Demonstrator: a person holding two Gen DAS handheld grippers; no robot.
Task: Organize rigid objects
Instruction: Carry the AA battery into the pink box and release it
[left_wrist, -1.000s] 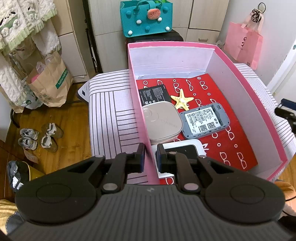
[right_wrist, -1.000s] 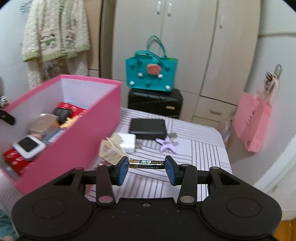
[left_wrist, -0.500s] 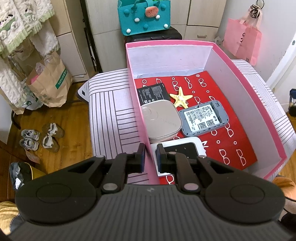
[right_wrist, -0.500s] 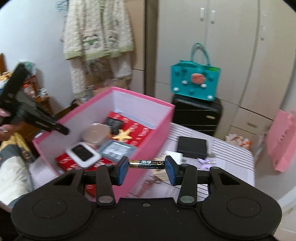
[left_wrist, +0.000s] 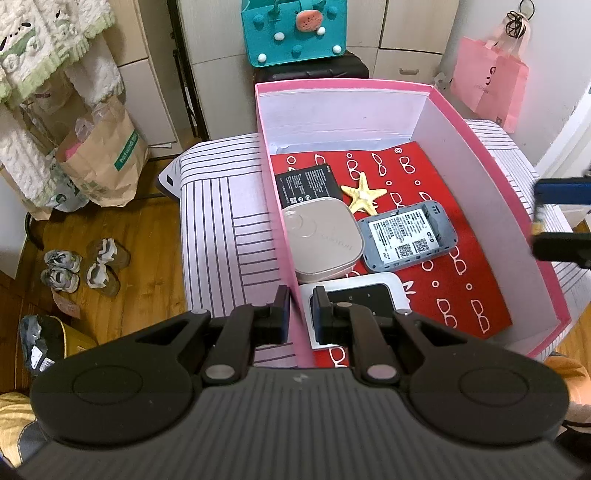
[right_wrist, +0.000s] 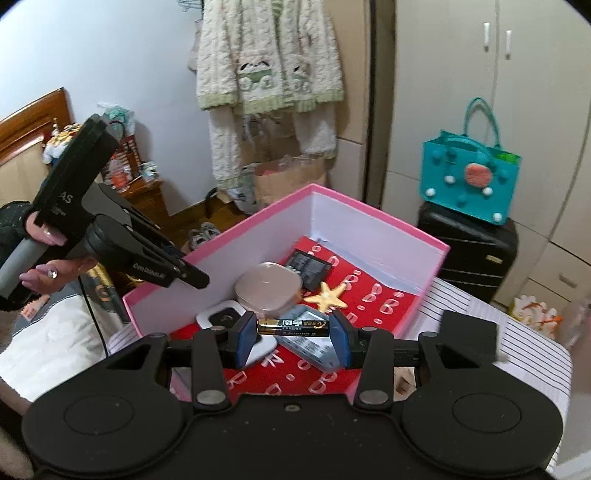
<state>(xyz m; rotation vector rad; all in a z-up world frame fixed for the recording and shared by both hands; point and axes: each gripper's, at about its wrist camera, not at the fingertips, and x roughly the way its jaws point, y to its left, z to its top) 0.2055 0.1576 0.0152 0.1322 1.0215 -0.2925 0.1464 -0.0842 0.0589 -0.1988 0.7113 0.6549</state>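
My right gripper (right_wrist: 293, 329) is shut on a black and gold battery (right_wrist: 293, 326), held crosswise above the near side of the pink box (right_wrist: 391, 218). The box (left_wrist: 341, 86) holds a black battery pack (left_wrist: 308, 183), a yellow starfish (left_wrist: 363, 192), a beige square case (left_wrist: 321, 238), a grey router (left_wrist: 406, 235) and a white device (left_wrist: 354, 295) on a red liner. My left gripper (left_wrist: 299, 314) straddles the box's left wall, jaws close on either side of it. The right gripper shows at the right edge of the left wrist view (left_wrist: 561, 221). The left gripper (right_wrist: 188, 273) shows at left.
The box sits on a striped table cover (left_wrist: 221, 229). A teal bag (right_wrist: 469, 177) on a black suitcase (right_wrist: 476, 254) stands behind. A black box (right_wrist: 469, 338) lies on the table at right. A paper bag (left_wrist: 99, 158) and shoes (left_wrist: 81, 266) are on the floor at left.
My right gripper has carried the battery left from the open table to above the pink box. My left gripper has stayed on the box's left wall.
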